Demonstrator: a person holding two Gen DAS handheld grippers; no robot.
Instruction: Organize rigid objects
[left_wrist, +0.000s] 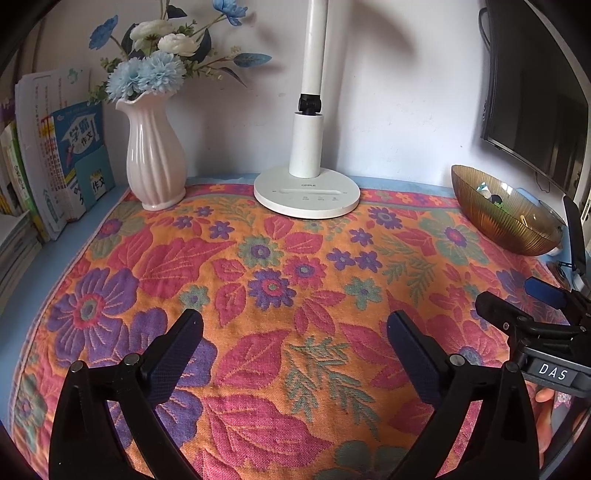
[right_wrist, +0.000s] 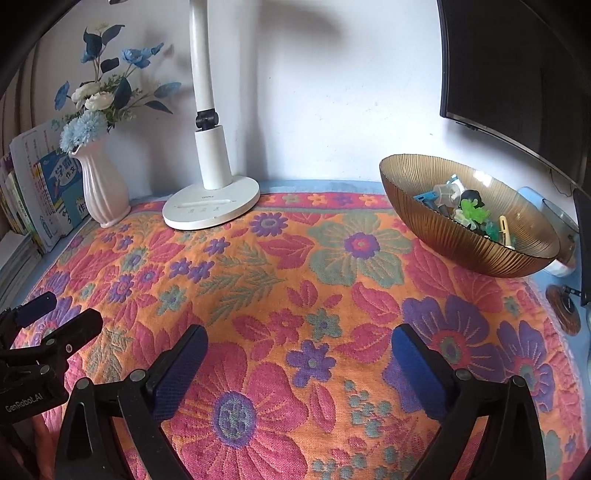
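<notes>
An amber ribbed glass bowl (right_wrist: 443, 229) stands at the right on the flowered cloth and holds several small rigid items (right_wrist: 467, 212): green, blue, grey and cream pieces. It also shows in the left wrist view (left_wrist: 495, 225). My left gripper (left_wrist: 293, 325) is open and empty over the cloth. My right gripper (right_wrist: 299, 341) is open and empty over the cloth, short of the bowl. Each gripper appears at the edge of the other's view: the right one (left_wrist: 517, 306) and the left one (right_wrist: 59, 314).
A white desk lamp (left_wrist: 306, 188) and a pink vase of blue and white flowers (left_wrist: 155, 158) stand at the back by the wall. Books (left_wrist: 55, 162) lean at the left. A dark monitor (right_wrist: 517, 74) hangs at the right. A round coaster (right_wrist: 565, 310) lies past the cloth's right edge.
</notes>
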